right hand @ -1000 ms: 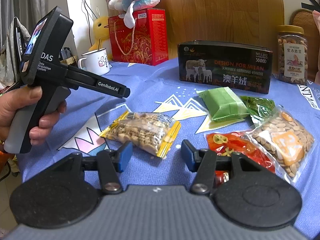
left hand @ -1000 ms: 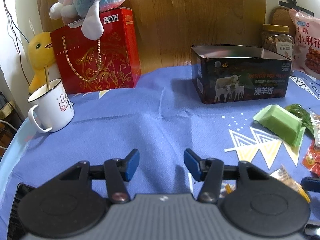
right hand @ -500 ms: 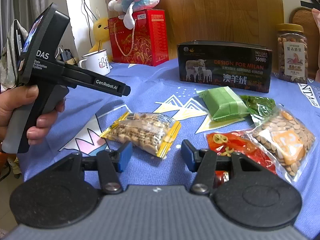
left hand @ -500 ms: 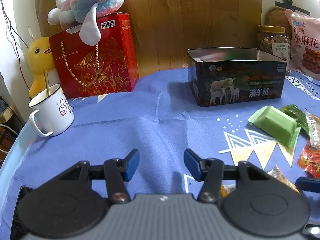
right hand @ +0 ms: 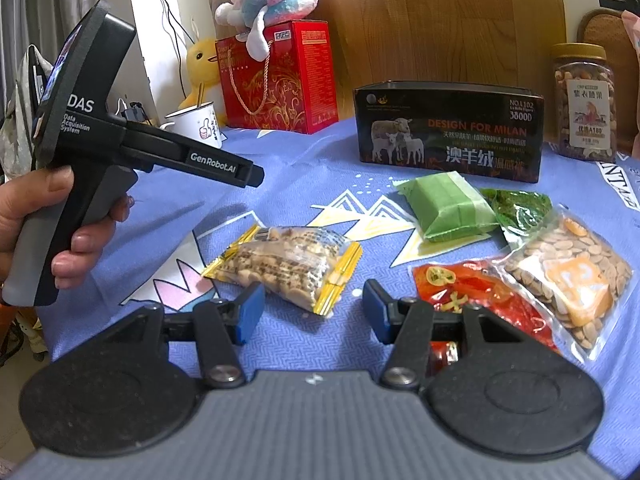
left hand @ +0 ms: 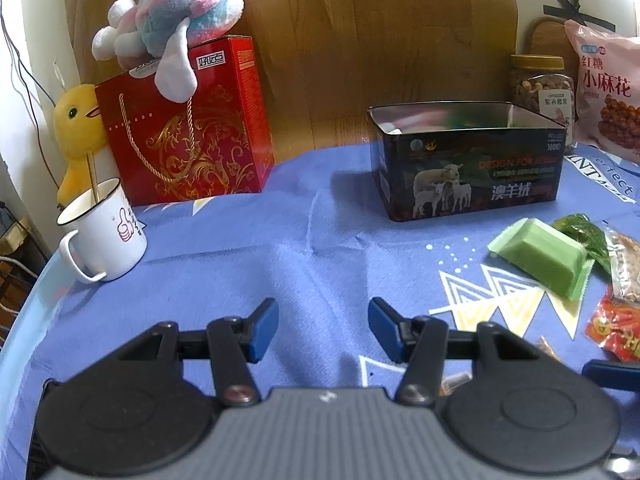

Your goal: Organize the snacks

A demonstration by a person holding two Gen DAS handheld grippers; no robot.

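Note:
Snack packets lie on the blue tablecloth: a yellow-edged cracker bag (right hand: 284, 266), a green bar (right hand: 450, 206) that also shows in the left wrist view (left hand: 542, 254), a dark green packet (right hand: 520, 206), a red packet (right hand: 476, 292) and a clear seed bag (right hand: 568, 272). An open black tin box (left hand: 468, 164) (right hand: 448, 136) stands behind them. My right gripper (right hand: 312, 312) is open and empty, just in front of the cracker bag. My left gripper (left hand: 322, 330) is open and empty over bare cloth; its body (right hand: 100, 140) shows held above the table's left side.
A white mug (left hand: 102, 236), a red gift box (left hand: 184, 128) with a plush toy (left hand: 176, 32) on top and a yellow duck (left hand: 76, 132) stand at the back left. A nut jar (right hand: 584, 104) and a pink snack bag (left hand: 608, 96) stand at the back right.
My left gripper has drawn back and lifted slightly, so the scene sits lower and farther. My right gripper has barely moved. Both stay open.

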